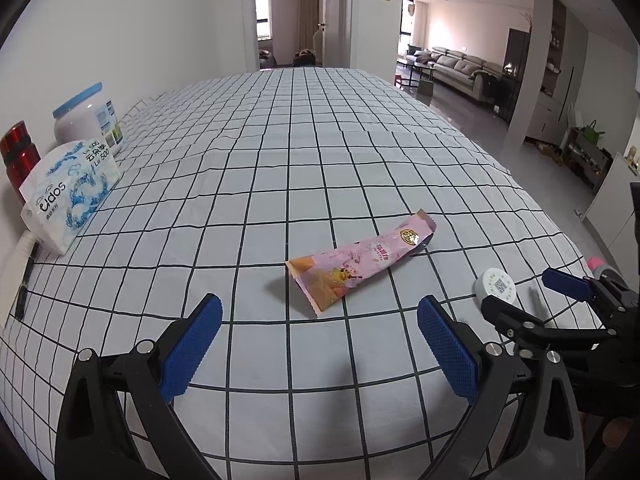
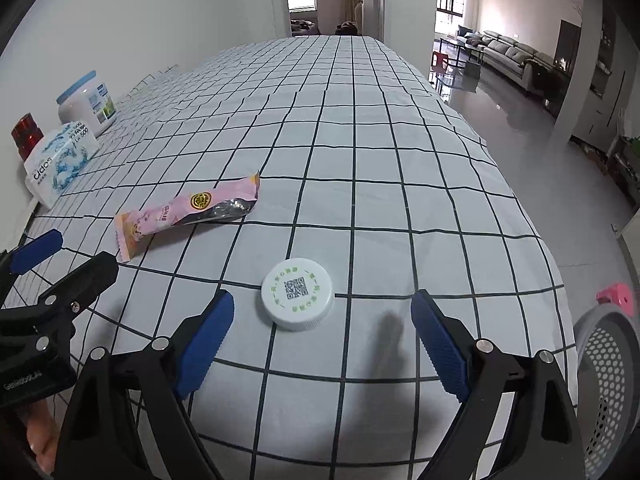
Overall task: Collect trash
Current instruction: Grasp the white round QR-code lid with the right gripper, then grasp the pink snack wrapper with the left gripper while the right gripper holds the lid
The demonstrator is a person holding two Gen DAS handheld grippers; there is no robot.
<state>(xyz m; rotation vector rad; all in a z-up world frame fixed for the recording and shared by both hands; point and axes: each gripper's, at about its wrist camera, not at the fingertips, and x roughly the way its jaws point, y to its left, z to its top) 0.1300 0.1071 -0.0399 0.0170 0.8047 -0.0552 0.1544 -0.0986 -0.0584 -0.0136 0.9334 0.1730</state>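
Note:
A pink snack wrapper (image 1: 357, 261) lies flat on the checked tablecloth (image 1: 280, 184), just beyond my left gripper (image 1: 320, 350), which is open with nothing between its blue pads. A white round lid (image 2: 297, 293) with a QR code rests on the cloth just ahead of my right gripper (image 2: 322, 342), also open and empty, slightly left of its middle. The wrapper (image 2: 186, 212) shows in the right wrist view at the left, and the lid (image 1: 496, 286) in the left wrist view at the right, beside the right gripper (image 1: 532, 298).
A tissue pack (image 1: 70, 192), a white jar with a blue lid (image 1: 90, 118) and a red bottle (image 1: 18, 156) stand along the wall at the left. A grey perforated bin (image 2: 608, 380) sits off the table's right edge. Beyond is a living room with a sofa (image 1: 460, 66).

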